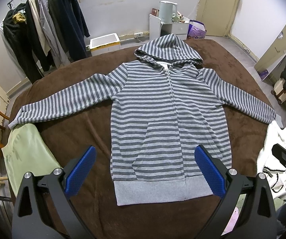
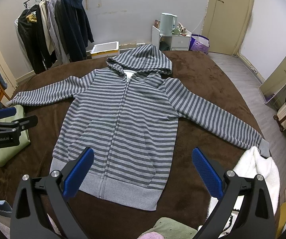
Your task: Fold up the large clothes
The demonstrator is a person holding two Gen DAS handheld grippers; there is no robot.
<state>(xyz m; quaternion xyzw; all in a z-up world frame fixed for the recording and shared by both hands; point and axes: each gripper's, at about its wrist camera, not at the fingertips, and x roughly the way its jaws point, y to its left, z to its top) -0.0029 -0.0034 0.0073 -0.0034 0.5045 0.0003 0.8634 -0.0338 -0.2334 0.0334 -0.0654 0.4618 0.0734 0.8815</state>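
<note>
The striped zip hoodie [image 1: 159, 115] lies flat, front up and zipped, at the centre of the brown blanket [image 1: 73, 131], hood toward 12 o'clock, hem toward 6 o'clock, and its 2 sleeves spread toward 9 and 3 o'clock. The left tool [image 1: 146, 167] hangs above the hem with jaws wide and nothing between them; the right tool [image 2: 143, 168] likewise stands wide and empty over the hem's right part. A light green garment [image 1: 26, 155] lies at 8 o'clock beside the left cuff, and a white fleecy garment [image 2: 256, 171] at 4 o'clock touches the right cuff.
</note>
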